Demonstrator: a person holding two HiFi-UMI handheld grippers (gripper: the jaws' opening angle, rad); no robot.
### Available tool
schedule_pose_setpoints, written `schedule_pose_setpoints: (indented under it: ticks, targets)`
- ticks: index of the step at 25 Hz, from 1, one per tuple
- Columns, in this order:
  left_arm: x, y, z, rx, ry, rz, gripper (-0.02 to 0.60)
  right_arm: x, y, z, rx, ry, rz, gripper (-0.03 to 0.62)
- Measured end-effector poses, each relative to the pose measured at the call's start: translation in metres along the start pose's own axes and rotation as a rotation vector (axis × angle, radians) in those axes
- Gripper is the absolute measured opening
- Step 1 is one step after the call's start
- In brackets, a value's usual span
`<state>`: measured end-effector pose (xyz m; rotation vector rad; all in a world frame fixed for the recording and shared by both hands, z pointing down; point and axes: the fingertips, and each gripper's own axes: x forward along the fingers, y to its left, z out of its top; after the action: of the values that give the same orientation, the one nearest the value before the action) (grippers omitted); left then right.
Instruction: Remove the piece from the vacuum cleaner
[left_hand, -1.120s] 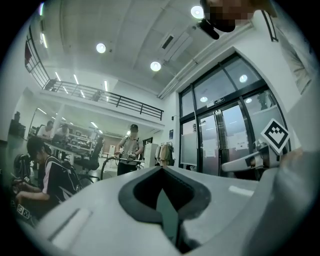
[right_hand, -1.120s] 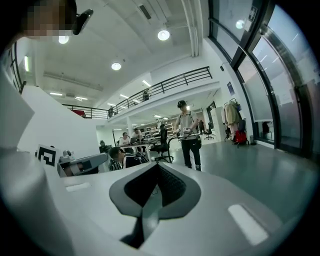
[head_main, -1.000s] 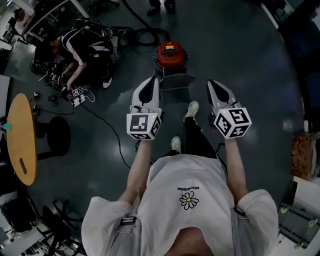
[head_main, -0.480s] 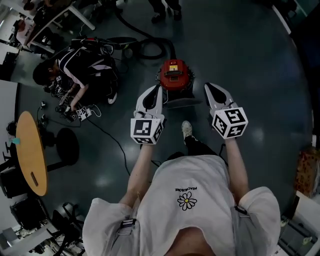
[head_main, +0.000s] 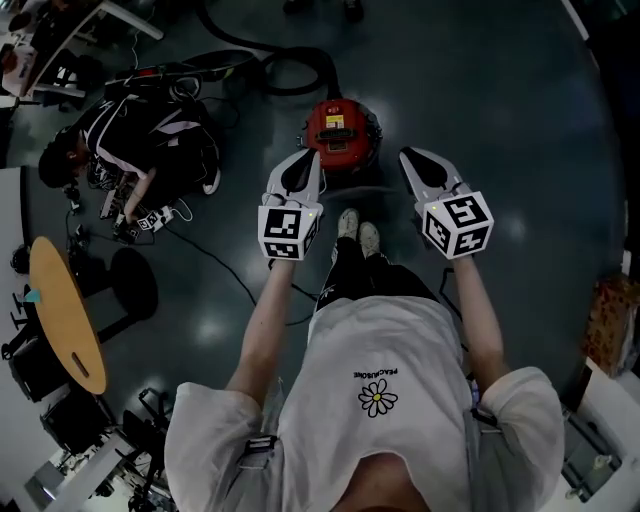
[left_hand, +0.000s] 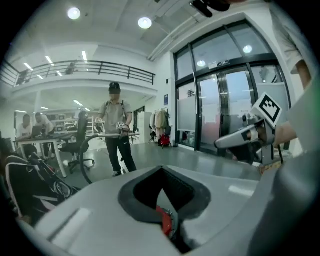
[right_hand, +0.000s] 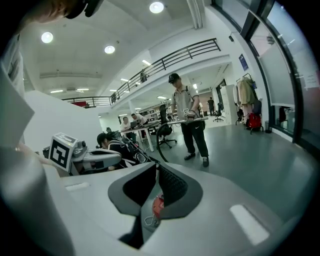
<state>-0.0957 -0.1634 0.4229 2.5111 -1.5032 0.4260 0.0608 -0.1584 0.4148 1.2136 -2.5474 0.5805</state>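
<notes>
Comparing with a second ago, the person has walked right up to the vacuum cleaner (head_main: 340, 132). It sat well ahead of both tongs then; now it stands on the dark floor (head_main: 520, 110) just beyond their tips and between them, with the person's shoes (head_main: 357, 232) side by side just behind it. Both arms have come forward and dipped a bit.

The left tongs (head_main: 300, 168) look closed, the tips meeting at the far end with nothing pinched. In the left gripper view, a bit of the red body peeks through the small hollow behind the tips.

The right tongs (head_main: 416, 162) have just been opening and now stand only a crack apart. Nothing sits in the gap, and the red body shows through it in the right gripper view. Neither pair touches the machine.

A black hose (head_main: 290, 72) curls away from the far side. Another person (head_main: 130, 150) crouches over cables off to the left.
</notes>
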Motion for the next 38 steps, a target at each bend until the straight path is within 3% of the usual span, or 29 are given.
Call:
schedule_pose_setpoints:
  ticks: [3,7,13,18,27,36,37,38]
  targets:
    - [0.035,0.01,-0.037,0.076,0.12,-0.053,0.0,0.025,-0.01,-0.022,-0.027,0.08,0.001,0.052]
    - [0.092,0.02,-0.113,0.16,0.303,-0.135,0.0,0.062,-0.032,-0.069,-0.094,0.193,0.009,0.052]
    - [0.164,0.028,-0.236,0.215,0.565,-0.268,0.0,0.119,-0.052,-0.156,-0.201,0.388,0.08,0.118]
    - [0.185,0.02,-0.316,0.298,0.74,-0.381,0.0,0.144,-0.054,-0.246,-0.259,0.597,0.152,0.181]
    - [0.209,0.014,-0.375,0.317,0.818,-0.447,0.0,0.155,-0.05,-0.408,-0.603,1.008,0.357,0.222]
    - [0.213,0.012,-0.38,0.306,0.826,-0.452,0.0,0.166,-0.068,-0.462,-0.623,1.122,0.314,0.195]
    - [0.213,0.012,-0.381,0.301,0.825,-0.45,0.0,0.166,-0.067,-0.466,-0.641,1.13,0.312,0.169]
    - [0.213,0.012,-0.382,0.297,0.825,-0.447,0.0,0.165,-0.067,-0.47,-0.664,1.138,0.307,0.098]
